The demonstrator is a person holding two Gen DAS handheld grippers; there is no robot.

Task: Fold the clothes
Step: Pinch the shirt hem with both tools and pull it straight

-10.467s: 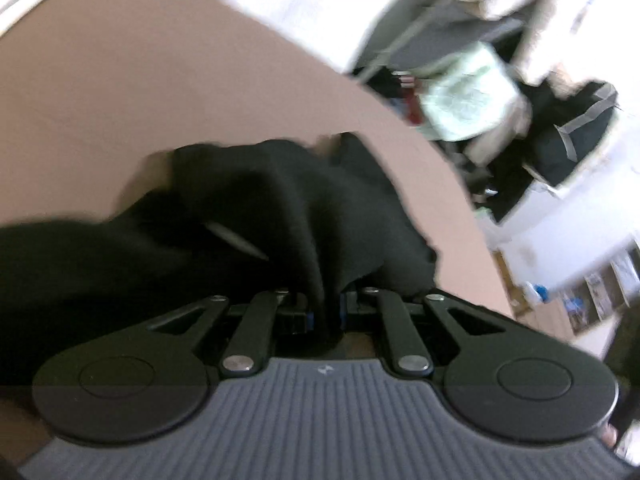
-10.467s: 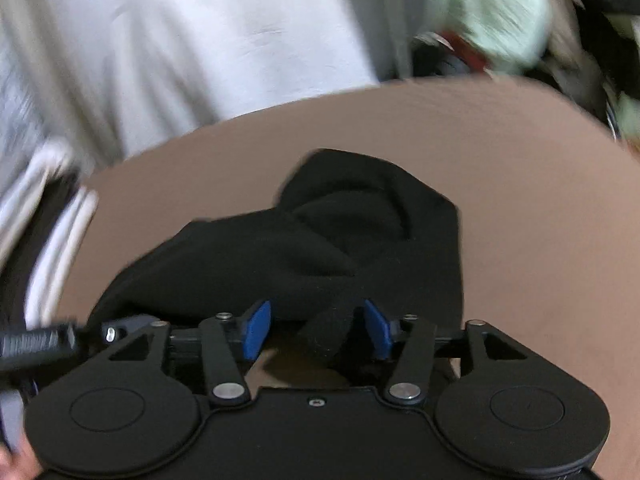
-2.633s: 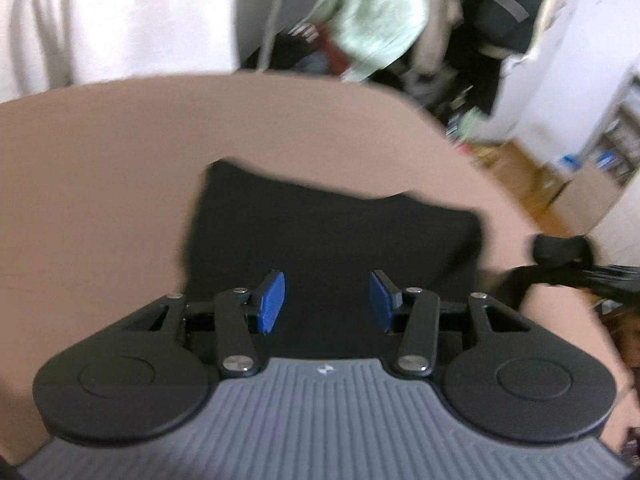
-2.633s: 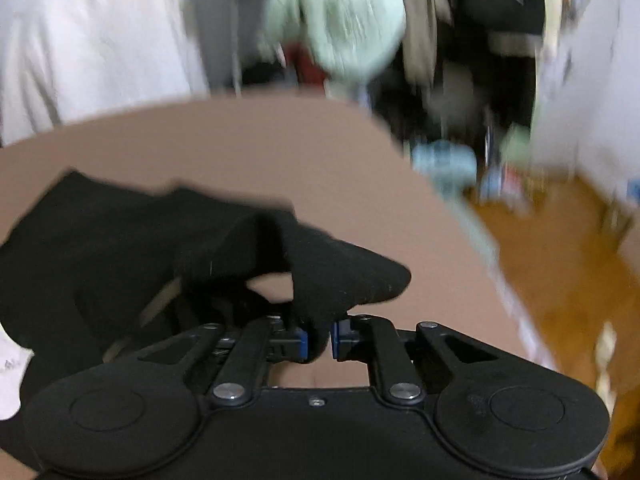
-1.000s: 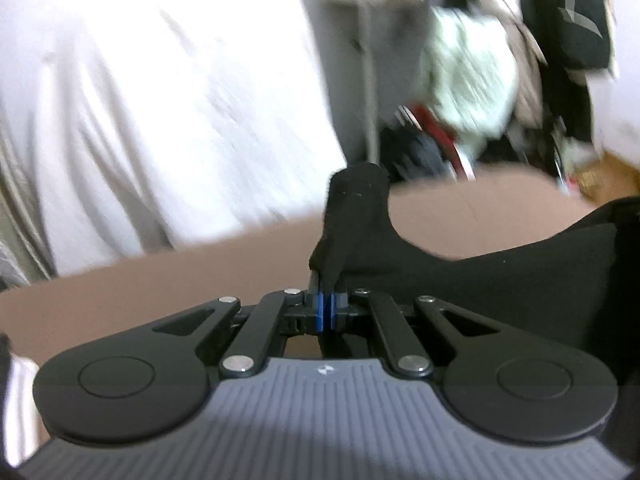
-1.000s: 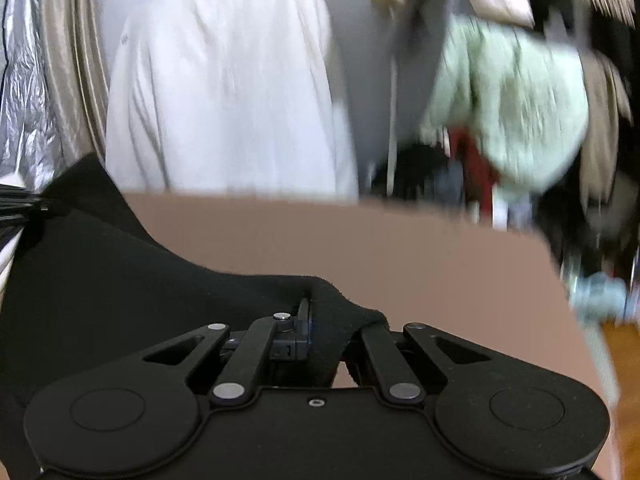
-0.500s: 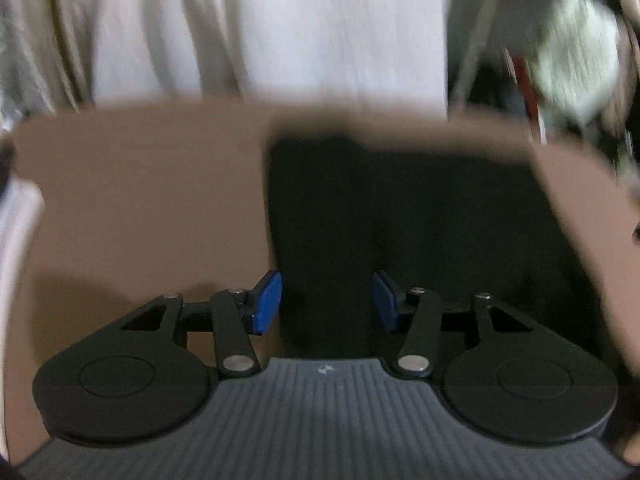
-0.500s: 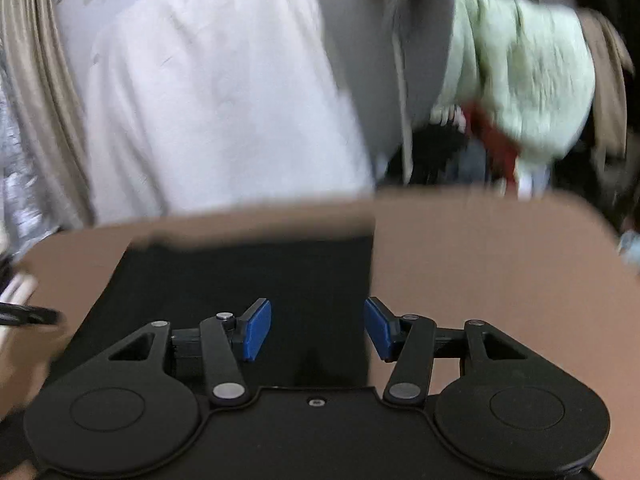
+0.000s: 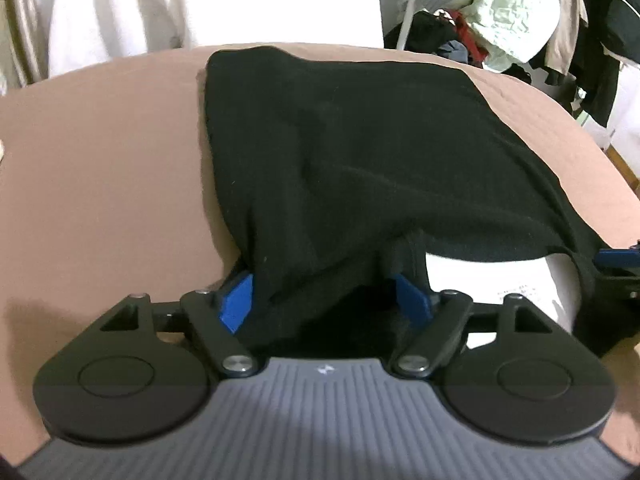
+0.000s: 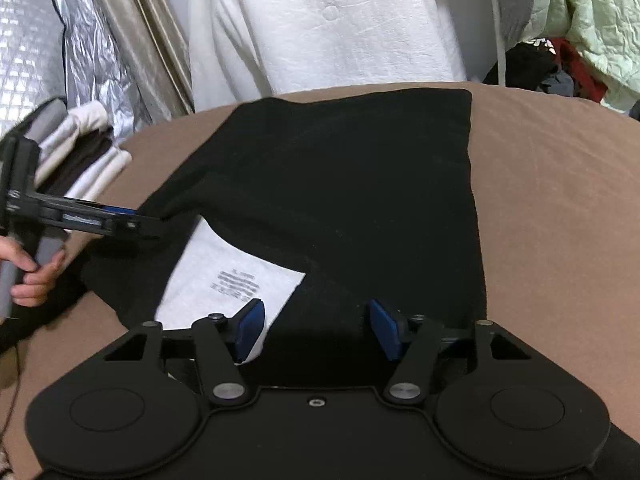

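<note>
Two views show one black garment (image 9: 360, 128) spread on the brown surface (image 9: 100, 168). From the left wrist, the left claw (image 9: 324, 300) stands wide, the cloth's near edge bunched between its pads, seemingly not pinched. From the right wrist, the right claw (image 10: 316, 330) gapes empty over the near hem beside a white label (image 10: 224, 280), likely ready for the next fold.

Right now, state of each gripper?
Left gripper: open, garment draped between the fingers, not pinched.
Right gripper: open, holding nothing, over the garment's near edge.
</note>
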